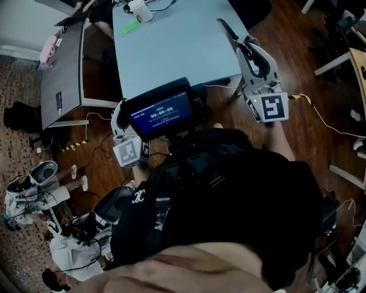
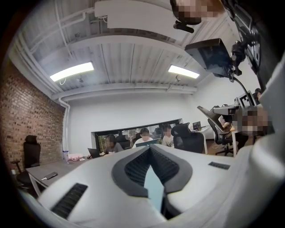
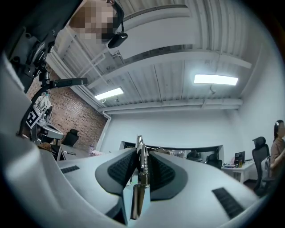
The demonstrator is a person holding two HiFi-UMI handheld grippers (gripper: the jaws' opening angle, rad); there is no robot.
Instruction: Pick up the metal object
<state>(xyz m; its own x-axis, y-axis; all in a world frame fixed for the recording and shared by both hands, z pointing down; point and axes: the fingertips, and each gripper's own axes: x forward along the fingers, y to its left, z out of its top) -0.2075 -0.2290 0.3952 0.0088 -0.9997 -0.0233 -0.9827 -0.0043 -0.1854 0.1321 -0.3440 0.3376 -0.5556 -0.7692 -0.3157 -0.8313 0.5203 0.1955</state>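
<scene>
The metal object (image 1: 225,26) is a thin dark tool with a spring. It sticks out of my right gripper (image 1: 243,44), which is raised over the right edge of the light blue table (image 1: 171,51). In the right gripper view the metal object (image 3: 140,171) stands upright between the ribbed pads, and the right gripper (image 3: 140,153) is shut on it. My left gripper (image 1: 119,114) sits low by the table's near edge, partly hidden behind a chest-mounted screen (image 1: 160,111). In the left gripper view the left gripper (image 2: 149,149) has its tips together with nothing between them.
A white cup (image 1: 140,10) and a green item (image 1: 130,26) lie at the table's far end. A grey desk (image 1: 63,63) with a phone (image 1: 58,102) stands to the left. People sit at lower left. Cables run over the wood floor, with chairs and desks at right.
</scene>
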